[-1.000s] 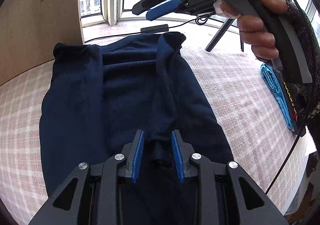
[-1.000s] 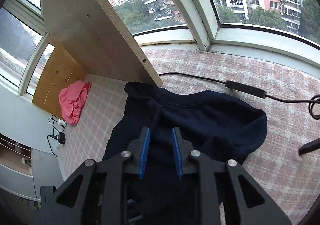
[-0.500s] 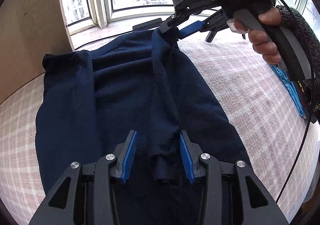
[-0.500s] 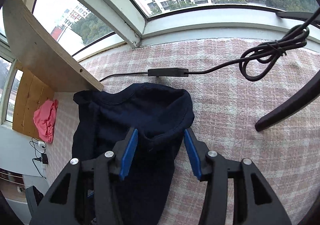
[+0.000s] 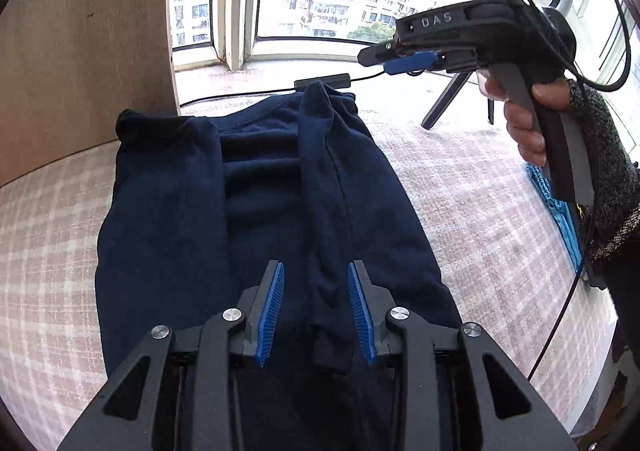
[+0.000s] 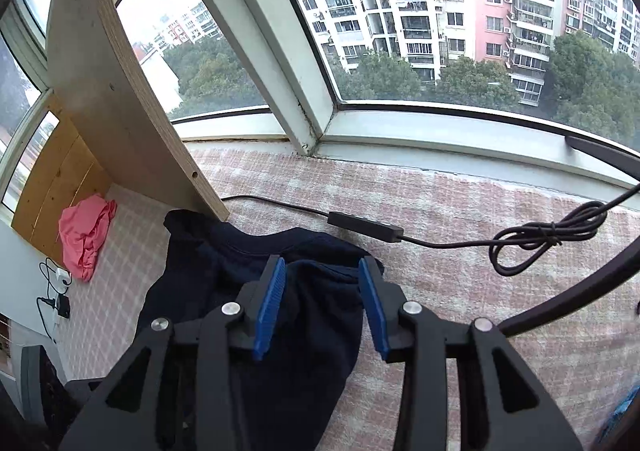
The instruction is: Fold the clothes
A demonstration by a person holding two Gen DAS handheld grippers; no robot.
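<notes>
Both claws, left [image 5: 316, 309] and right [image 6: 322, 305], gape empty above the navy garment [image 5: 260, 211], holding nothing.

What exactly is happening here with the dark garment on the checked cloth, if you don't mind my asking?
A person is folding a navy garment laid flat on a pink checked cloth, with a gripper in each hand. Both sides are folded inward. The left gripper is open over the near end; the right gripper, also open, hangs above the far end, holding nothing.

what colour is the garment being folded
Dark navy blue, plain; the garment shows best in the left wrist view.
</notes>
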